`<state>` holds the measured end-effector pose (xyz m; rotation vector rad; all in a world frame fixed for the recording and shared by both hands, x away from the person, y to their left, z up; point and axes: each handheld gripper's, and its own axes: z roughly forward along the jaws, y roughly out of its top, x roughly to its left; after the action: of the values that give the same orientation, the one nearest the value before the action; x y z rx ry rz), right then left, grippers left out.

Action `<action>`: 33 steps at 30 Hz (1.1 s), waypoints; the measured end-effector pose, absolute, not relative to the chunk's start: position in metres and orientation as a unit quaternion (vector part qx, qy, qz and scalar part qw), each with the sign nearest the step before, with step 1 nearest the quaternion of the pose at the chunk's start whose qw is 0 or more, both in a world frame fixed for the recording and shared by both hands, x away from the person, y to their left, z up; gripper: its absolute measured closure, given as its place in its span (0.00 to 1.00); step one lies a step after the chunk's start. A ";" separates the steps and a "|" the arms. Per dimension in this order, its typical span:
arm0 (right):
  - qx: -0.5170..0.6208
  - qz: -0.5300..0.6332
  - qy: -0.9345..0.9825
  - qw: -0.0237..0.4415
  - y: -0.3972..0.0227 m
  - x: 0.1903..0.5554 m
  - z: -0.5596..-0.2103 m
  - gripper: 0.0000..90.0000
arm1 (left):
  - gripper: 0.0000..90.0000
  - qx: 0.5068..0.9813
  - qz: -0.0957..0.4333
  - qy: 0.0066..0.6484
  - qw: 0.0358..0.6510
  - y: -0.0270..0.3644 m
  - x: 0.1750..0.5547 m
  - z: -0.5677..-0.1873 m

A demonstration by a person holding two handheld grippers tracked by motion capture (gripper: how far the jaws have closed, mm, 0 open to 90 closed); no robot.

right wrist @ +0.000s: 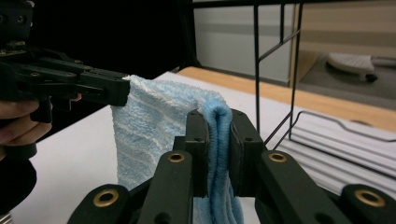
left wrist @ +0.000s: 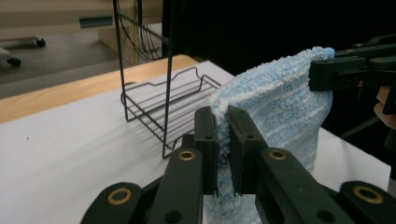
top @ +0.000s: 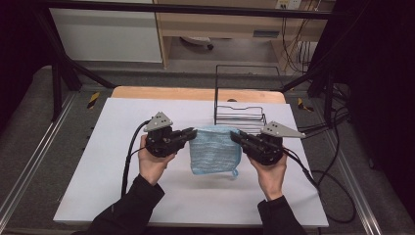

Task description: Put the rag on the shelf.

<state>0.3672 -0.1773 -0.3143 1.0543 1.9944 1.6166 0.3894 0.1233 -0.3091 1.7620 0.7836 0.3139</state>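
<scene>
A light blue terry towel (top: 215, 149) hangs folded between my two grippers above the white board (top: 122, 186). My left gripper (top: 193, 132) is shut on the towel's upper left corner, and in the left gripper view the towel (left wrist: 275, 107) is pinched between the jaws of that gripper (left wrist: 223, 128). My right gripper (top: 234, 135) is shut on the upper right corner. In the right gripper view the towel's folded edge (right wrist: 217, 140) sits squeezed in the jaws of the right gripper (right wrist: 217, 128), with the rest of the towel (right wrist: 149, 121) stretching to the other gripper. A small loop dangles at the towel's lower right.
A black wire rack (top: 241, 115) stands just behind the towel at the board's far edge, also seen as the rack (left wrist: 163, 102) in the left gripper view and the rack (right wrist: 317, 140) in the right gripper view. Cables (top: 333, 186) lie right of the board. A wooden tabletop strip (top: 195, 93) runs behind.
</scene>
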 end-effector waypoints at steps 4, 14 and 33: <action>0.373 0.581 0.696 0.198 -0.182 0.367 -0.306 0.89 | 0.92 0.738 0.137 0.330 0.572 0.118 0.392 -0.301; 0.369 0.597 0.672 0.236 -0.189 0.365 -0.287 0.89 | 0.92 0.719 0.153 0.320 0.597 0.107 0.399 -0.285; 0.359 0.618 0.634 0.295 -0.198 0.369 -0.246 0.89 | 0.92 0.672 0.170 0.307 0.652 0.089 0.414 -0.249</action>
<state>0.3686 -0.1985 -0.2456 0.9541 1.6869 1.6458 0.4143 0.0890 -0.2493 1.5245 0.6969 0.3861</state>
